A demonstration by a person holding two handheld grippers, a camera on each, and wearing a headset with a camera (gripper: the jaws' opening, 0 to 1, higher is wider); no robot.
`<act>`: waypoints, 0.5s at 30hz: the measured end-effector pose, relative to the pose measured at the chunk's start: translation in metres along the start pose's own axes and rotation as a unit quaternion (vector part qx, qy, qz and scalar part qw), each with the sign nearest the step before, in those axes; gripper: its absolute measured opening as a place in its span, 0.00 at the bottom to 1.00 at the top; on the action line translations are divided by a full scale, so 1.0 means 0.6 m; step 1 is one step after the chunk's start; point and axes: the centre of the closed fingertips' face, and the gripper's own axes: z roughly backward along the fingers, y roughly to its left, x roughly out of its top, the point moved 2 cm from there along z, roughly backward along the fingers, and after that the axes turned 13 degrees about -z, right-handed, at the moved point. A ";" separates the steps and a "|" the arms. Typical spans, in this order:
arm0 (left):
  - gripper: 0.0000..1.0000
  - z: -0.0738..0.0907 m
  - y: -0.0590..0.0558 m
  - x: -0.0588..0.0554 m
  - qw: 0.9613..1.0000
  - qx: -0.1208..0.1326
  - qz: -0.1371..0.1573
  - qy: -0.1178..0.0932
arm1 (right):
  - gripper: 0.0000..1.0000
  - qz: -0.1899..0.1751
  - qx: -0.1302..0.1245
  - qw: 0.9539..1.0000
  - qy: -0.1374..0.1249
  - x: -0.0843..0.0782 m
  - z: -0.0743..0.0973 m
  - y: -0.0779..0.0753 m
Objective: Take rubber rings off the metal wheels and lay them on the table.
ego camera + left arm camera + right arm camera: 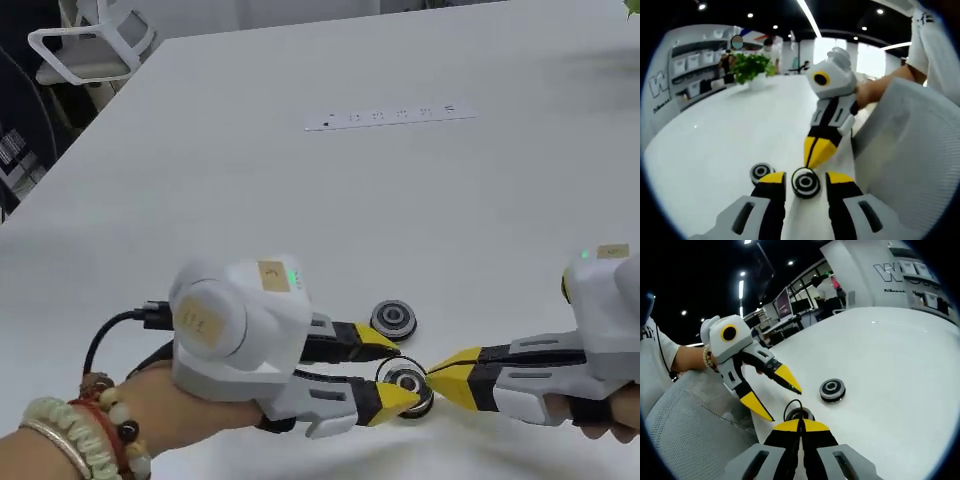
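So in the head view the left gripper [400, 370] sat at the lower centre of the frame, jaws spread wide with one yellow tip on each side of a metal wheel [407, 383] lying flat on the white table [300, 200]. In the left gripper view there was a sliver of table showing between each tip and the wheel, so it had nothing clamped. The right gripper [435, 372] came in from the right edge, its jaws pressed together into a single yellow point right at the wheel's rim. A thin black rubber ring [788, 407] stood up in a loose loop off the far side of that wheel in the right gripper view (honestly couldn't tell if the closed tips had a bit of it pinched). A second wheel [393, 318] lay just above the first in the head view, apart from both grippers. Further up the frame was a white power strip [390, 117], a white chair [90, 45] at the upper left, and bead bracelets [85, 425] on the wrist at the lower left.
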 end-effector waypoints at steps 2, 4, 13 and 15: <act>0.43 0.010 0.001 0.010 1.000 -0.006 0.003 -0.001 | 0.00 0.001 -0.006 1.000 0.000 0.003 0.007 0.002; 0.44 0.021 0.000 0.019 0.999 -0.011 -0.034 0.005 | 0.00 0.007 -0.014 1.000 0.000 0.005 0.015 0.007; 0.61 0.091 -0.001 0.054 0.998 -0.011 -0.053 -0.008 | 0.00 0.009 -0.038 0.999 -0.011 0.020 0.051 0.032; 0.64 0.108 -0.001 0.057 0.999 -0.009 -0.051 -0.011 | 0.00 0.005 -0.046 0.999 -0.016 0.025 0.058 0.035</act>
